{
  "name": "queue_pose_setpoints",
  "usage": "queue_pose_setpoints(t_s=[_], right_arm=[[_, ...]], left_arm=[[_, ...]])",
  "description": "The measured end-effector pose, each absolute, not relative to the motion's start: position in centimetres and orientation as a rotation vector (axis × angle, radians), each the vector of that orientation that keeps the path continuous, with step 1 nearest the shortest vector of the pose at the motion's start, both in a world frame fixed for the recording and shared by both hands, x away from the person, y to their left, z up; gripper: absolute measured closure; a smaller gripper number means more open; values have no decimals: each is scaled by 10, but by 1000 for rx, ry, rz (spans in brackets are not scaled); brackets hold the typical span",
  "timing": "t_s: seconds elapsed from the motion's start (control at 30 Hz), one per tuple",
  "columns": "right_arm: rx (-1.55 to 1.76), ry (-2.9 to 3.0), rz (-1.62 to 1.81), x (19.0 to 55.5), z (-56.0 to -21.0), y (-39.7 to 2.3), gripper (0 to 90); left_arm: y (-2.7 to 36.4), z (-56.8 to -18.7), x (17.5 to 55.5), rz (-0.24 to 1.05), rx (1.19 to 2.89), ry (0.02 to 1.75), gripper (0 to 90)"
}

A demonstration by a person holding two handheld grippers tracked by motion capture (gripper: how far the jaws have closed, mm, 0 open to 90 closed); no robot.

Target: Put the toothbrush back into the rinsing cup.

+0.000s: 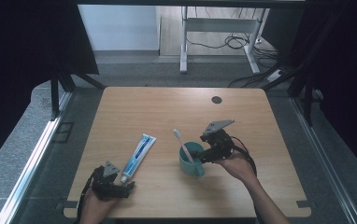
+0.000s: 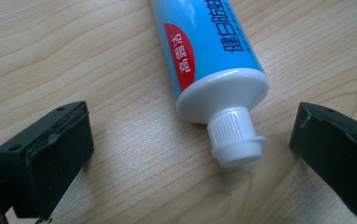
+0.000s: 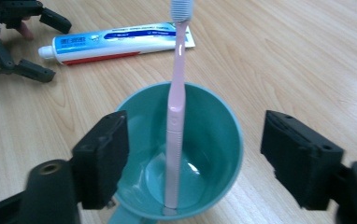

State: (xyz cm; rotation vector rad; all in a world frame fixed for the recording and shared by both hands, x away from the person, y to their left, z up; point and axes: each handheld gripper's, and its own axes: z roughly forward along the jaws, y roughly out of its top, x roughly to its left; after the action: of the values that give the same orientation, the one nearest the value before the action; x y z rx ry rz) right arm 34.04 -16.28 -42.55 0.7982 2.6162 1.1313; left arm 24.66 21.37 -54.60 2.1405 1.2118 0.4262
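Observation:
A blue and white toothpaste tube (image 1: 138, 156) lies on the wooden table (image 1: 167, 112), its white cap (image 2: 235, 140) pointing at the near edge. My left gripper (image 1: 124, 181) is open, one jaw on each side of the cap (image 2: 193, 145), touching neither. A teal cup (image 1: 191, 161) stands right of the tube, with a pink toothbrush (image 1: 183, 145) upright in it, bristles up. My right gripper (image 1: 201, 156) is open around the cup (image 3: 232, 133): the left jaw is at its rim, the right jaw stands apart. The toothbrush (image 3: 174, 116) leans on the far rim. The tube (image 3: 120, 42) and left gripper (image 3: 46, 46) lie beyond.
A small dark round spot (image 1: 217, 100) marks the table's far side. Behind the table stand a white desk frame (image 1: 218, 28) and floor cables (image 1: 256, 77). Bare wood stretches across the far half and the right side of the table.

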Motion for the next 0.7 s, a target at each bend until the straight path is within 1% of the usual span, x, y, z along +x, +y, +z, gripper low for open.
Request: queue_pose_setpoints(t_s=[0.1,0.33,0.43,0.47,0.53,0.7], right_arm=[[797,2603,1122,339,-424,-166,141],[820,2589,1095,337,-423,-175,120],[826,2573,1076,336,-423,-183,81],[826,2573,1076,336,-423,-183,81],[830,2561,1056,335,-424,-189,33],[847,2542,1041,333,-425,-200,0]], left_arm=[[214,-546,247,426,2138,1213,0],[214,-546,247,426,2138,1213,0],[214,-546,247,427,2138,1213,0],[214,-546,247,427,2138,1213,0],[214,-546,247,426,2137,1214,0],[213,-546,247,427,2136,1217,0]])
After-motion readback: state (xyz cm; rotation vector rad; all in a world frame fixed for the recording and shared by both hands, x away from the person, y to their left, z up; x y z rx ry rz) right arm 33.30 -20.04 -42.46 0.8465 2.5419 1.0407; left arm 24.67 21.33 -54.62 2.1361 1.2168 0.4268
